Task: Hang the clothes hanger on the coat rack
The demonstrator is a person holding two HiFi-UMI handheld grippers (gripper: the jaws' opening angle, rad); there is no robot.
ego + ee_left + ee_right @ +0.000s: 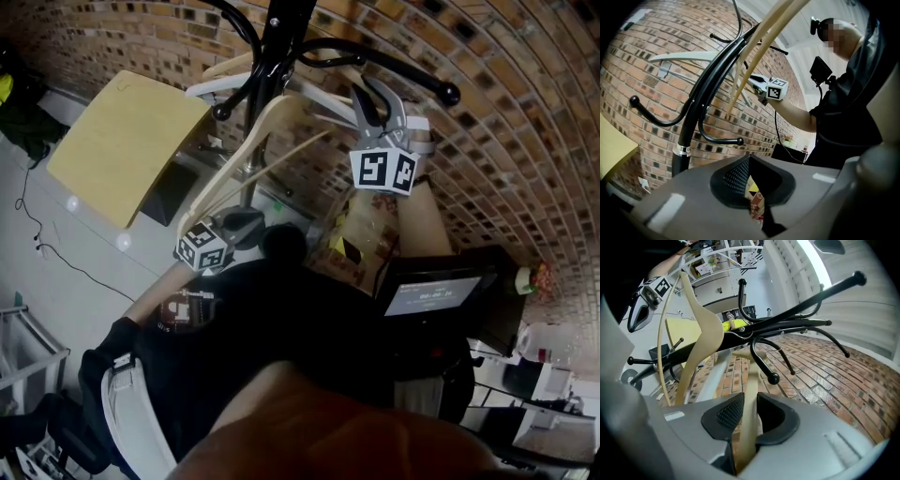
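Observation:
A pale wooden clothes hanger slants up beside the black coat rack, close to its curved hooks. My right gripper is up by the hooks. In the right gripper view it is shut on one flat arm of the hanger, with the rack's hooks just beyond. My left gripper sits low, by the hanger's other end. In its own view the jaws stand slightly apart with nothing between them, and the hanger passes overhead.
A white hanger hangs on the rack. A brick wall stands behind it. A yellowish board lies at the left. A printed bag and a dark screen are below the right gripper. Cables trail on the floor.

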